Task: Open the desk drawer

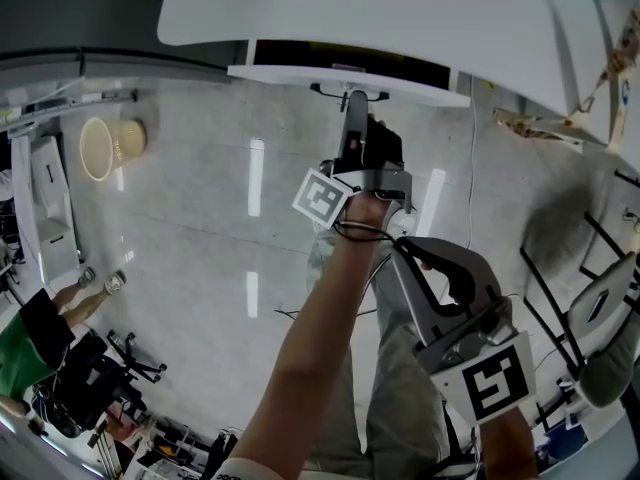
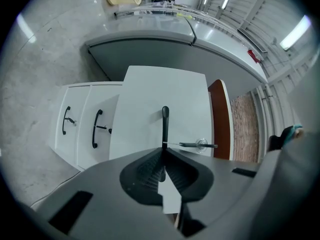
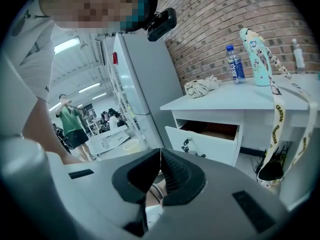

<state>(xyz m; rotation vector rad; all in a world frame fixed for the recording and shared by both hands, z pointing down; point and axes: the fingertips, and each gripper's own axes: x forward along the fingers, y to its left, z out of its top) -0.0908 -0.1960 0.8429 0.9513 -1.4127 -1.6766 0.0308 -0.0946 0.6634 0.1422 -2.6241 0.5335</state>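
The white desk runs along the top of the head view. Its top drawer stands pulled out a short way, showing a dark gap behind the front. My left gripper points level at that drawer front, and its jaws are shut on the black bar handle. My right gripper hangs lower right, away from the desk, shut on nothing. From the side, the right gripper view shows the drawer out, its brown inside visible.
Two lower drawers with black handles sit beside the held one. On the desk stand a water bottle, a teal flask with a lanyard and a cloth. A beige basket stands on the floor at left and a chair at right.
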